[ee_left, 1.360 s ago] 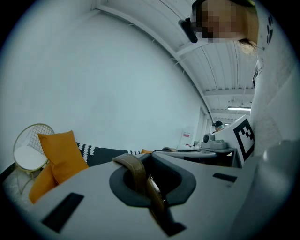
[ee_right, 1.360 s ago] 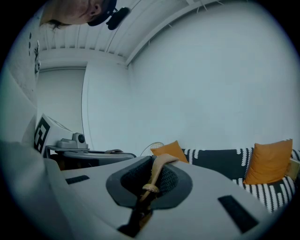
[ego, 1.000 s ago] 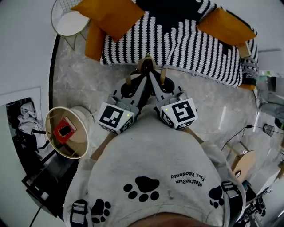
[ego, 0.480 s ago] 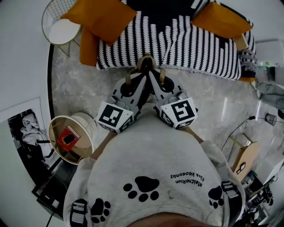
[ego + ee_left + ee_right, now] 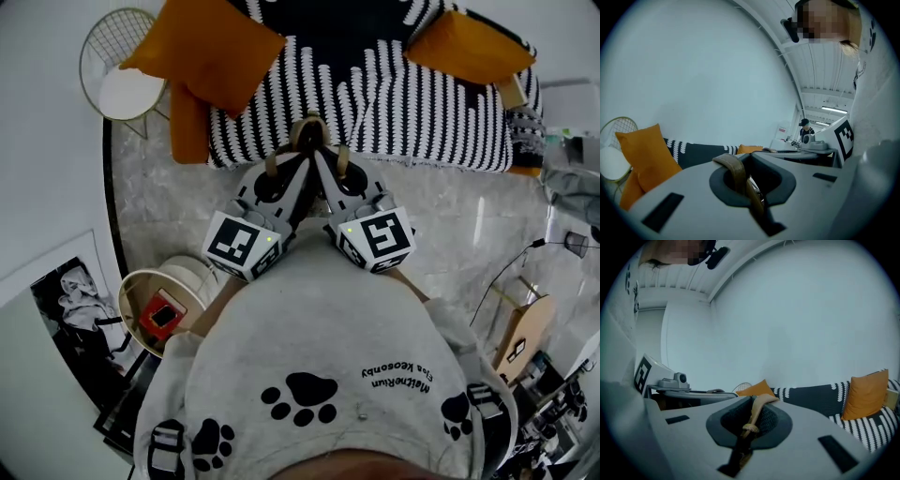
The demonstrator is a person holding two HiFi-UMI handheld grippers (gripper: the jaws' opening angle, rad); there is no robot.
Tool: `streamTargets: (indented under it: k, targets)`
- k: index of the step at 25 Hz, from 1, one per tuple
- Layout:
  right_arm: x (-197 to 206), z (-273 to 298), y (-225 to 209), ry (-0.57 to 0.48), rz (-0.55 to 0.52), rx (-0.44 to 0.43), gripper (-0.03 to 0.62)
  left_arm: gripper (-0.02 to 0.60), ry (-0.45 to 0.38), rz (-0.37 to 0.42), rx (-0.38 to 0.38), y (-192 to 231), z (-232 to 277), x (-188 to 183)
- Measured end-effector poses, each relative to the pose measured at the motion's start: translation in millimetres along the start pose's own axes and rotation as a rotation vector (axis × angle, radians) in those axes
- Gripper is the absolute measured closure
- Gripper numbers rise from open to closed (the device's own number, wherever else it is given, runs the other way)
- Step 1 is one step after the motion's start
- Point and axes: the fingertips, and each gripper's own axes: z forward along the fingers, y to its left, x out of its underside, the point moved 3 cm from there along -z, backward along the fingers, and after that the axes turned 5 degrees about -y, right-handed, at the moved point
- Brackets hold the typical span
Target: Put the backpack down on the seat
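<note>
b&w striped sofa w/ orange cushions, wire chair at left, grey marble floor, white wall.

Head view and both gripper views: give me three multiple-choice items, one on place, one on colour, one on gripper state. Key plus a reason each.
1. Where is the backpack relative to the sofa?
A. lying on its seat
B. short of it, held up over the floor
C. behind it

2. What colour are the sofa's cushions?
A. green
B. white
C. orange

3. How do the left gripper and right gripper stand?
A. each shut on a tan strap
B. both open and empty
C. both shut on a cushion

Key:
1 B, the head view shows floor between backpack and sofa.
2 C, they are plainly orange in every view.
3 A, each gripper view shows a strap pinched between closed jaws.
</note>
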Motion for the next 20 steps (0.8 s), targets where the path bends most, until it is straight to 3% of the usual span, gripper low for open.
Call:
streamTargets:
  k: [10, 20]
  targets:
    - [-20.6, 114.5, -27.8, 0.0, -0.007, 0.023, 0.563, 0.563, 0.008, 0.017, 0.056, 105.4, 47.2, -39.3]
    - [-35.8, 143.0, -23.8, 0.0, -0.02, 0.01, 0.564, 0.563, -0.025, 0.022, 0.05, 136.6, 46.3, -59.5]
